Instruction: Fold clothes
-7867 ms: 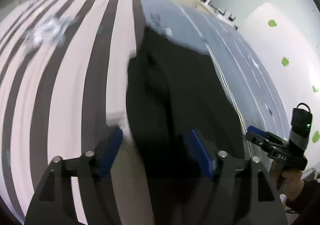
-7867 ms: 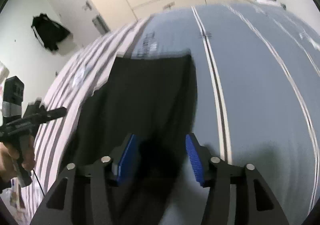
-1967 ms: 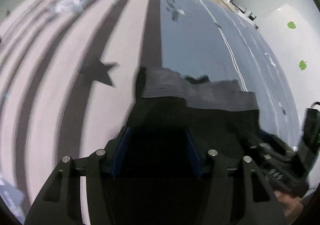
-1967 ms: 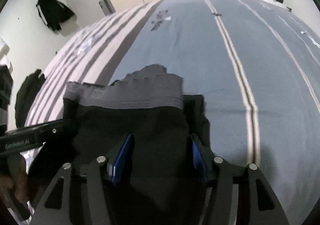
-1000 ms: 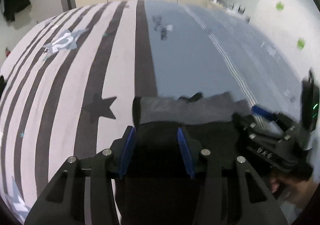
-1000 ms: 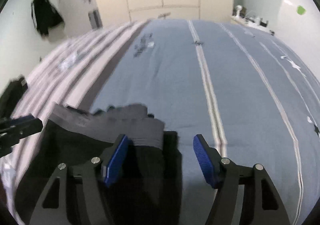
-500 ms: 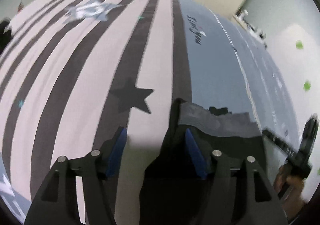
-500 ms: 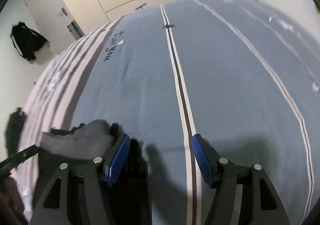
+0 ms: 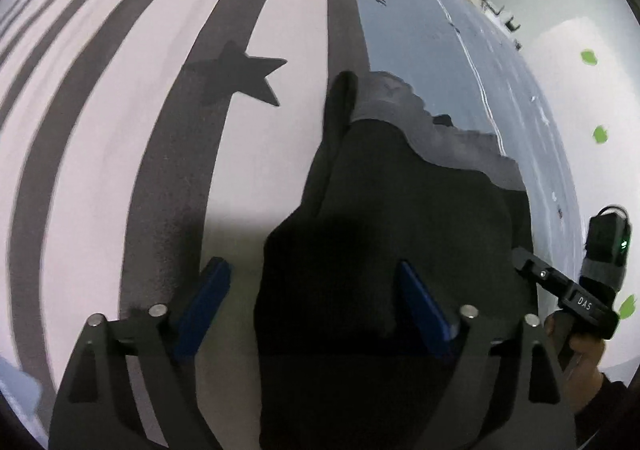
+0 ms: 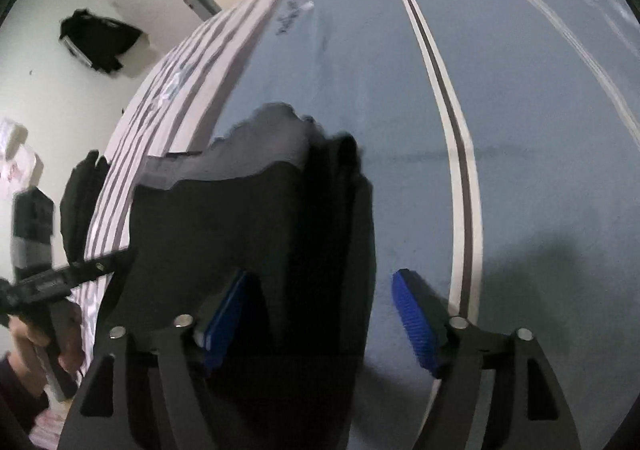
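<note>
The left claw (image 9: 310, 304) is spreading, its blue pads (image 9: 202, 304) now clearly wider apart than a second ago. The folded black garment (image 9: 384, 234) lies on the bed (image 9: 100, 130) with its left edge between the pads, and neither pad seems to press on it, though the shadow there makes that hard to judge. A second ago this claw sat narrower over the cloth.

The right claw (image 10: 320, 310) is also opening. The garment's right edge (image 10: 320, 250) lies between its pads (image 10: 414, 316), and the right pad stands clear over the blue bedcover (image 10: 520, 90). A grey inner layer (image 10: 256, 146) shows at the garment's far end, ahead of both claws. Each claw appears in the other's view, off to the side, held by a hand (image 9: 580, 370).
</note>
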A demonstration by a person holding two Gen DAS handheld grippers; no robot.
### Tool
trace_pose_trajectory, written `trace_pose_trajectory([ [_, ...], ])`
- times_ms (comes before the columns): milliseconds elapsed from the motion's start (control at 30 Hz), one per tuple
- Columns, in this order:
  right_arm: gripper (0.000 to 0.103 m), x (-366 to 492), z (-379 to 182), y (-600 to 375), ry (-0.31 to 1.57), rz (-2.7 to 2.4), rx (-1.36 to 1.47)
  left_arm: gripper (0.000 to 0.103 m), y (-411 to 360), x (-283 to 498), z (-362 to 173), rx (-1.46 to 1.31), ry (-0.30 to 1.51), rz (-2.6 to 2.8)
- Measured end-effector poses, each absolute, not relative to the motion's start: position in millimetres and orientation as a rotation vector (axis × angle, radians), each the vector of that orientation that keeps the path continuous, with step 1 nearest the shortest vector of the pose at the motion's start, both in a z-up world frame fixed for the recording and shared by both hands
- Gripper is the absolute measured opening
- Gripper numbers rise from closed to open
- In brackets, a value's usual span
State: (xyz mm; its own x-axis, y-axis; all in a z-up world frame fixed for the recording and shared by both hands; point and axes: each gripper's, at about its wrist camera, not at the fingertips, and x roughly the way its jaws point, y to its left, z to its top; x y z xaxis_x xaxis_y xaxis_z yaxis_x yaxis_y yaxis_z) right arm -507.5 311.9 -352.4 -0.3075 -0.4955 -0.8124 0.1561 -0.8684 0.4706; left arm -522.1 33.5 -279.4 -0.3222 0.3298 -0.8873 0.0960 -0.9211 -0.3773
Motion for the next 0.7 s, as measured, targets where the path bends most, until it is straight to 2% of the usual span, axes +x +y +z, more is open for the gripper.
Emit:
trace_pose_trajectory([
  [367,0.075,-465,-328,322,-0.446,-2.286,1.528,0.087,17,-482,-260,-1.731,-0.608,2.387],
  [533,0.076,-418,-315,320,-0.414,-2.386,1.556,0.087,32,-489,-244,-1.65,-0.402,2.43],
  [700,0.076,-381,-302,304,-0.333,-2.49,1.56,0.087,55,-540,-229,-1.53,-0.229,2.463],
])
